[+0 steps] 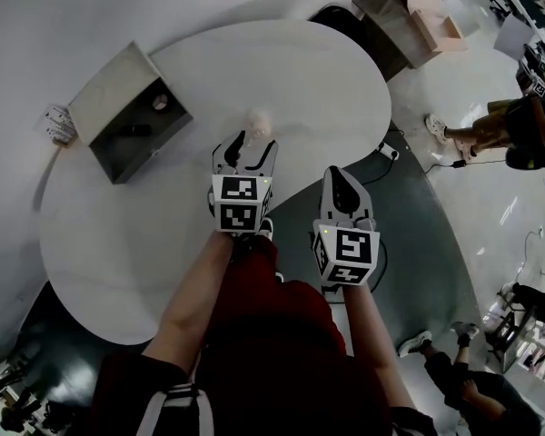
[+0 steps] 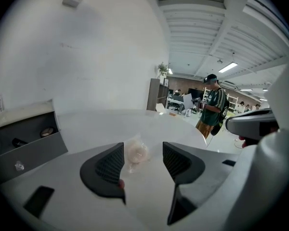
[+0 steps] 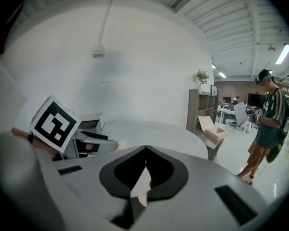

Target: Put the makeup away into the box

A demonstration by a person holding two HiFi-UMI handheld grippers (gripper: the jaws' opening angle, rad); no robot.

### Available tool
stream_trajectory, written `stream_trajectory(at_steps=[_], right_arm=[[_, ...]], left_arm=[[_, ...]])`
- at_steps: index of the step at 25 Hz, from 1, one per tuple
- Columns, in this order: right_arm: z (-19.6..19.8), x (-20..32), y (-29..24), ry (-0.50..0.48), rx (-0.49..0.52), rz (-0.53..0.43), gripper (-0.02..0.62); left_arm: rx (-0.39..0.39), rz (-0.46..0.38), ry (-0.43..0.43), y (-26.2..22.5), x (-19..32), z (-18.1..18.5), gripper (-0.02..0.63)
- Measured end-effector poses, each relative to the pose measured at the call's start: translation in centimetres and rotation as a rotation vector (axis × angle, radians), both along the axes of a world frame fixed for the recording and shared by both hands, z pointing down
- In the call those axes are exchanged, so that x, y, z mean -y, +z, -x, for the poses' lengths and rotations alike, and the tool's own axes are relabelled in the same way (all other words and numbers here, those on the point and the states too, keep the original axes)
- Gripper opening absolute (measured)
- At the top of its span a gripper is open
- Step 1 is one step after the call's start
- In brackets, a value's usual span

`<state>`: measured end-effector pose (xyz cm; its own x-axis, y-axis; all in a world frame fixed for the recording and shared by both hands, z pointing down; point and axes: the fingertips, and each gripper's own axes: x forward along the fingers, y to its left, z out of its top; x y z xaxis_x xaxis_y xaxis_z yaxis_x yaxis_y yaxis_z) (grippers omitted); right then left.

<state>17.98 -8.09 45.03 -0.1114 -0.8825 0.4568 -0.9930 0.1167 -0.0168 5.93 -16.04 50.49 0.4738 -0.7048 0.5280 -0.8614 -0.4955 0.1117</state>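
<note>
A pale round makeup puff in a clear wrapper [image 1: 257, 123] [image 2: 136, 153] lies on the white table [image 1: 300, 71]. My left gripper [image 1: 245, 148] [image 2: 143, 160] is open right behind it; the puff sits just at the jaw tips, nearer the left one, and neither pad presses on it. The grey open box [image 1: 127, 107] [image 2: 24, 138] stands at the table's far left and holds a round compact [image 1: 160, 103] and a dark tube [image 1: 132, 131]. My right gripper [image 1: 343, 184] [image 3: 145, 160] hangs near the table's right edge, shut with nothing in it.
A small printed card [image 1: 59, 123] lies left of the box. A person in a green striped shirt [image 3: 269, 114] [image 2: 213, 105] stands on the floor to the right. A low shelf with cardboard boxes [image 1: 431, 16] is beyond the table's far right edge.
</note>
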Motion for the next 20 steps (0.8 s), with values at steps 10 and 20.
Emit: stream_trajectory(at_steps=[10, 20], right_arm=[[0.2, 1.6, 0.9, -0.003, 0.010, 0.028, 0.014], [0.0, 3.1, 2.0, 0.001, -0.003, 0.065, 0.014]], left_arm=[[0.026, 0.056, -0.024, 1.7, 2.4, -0.3, 0.245], [0.030, 0.129, -0.032, 3.3, 4.4, -0.6, 0.245]])
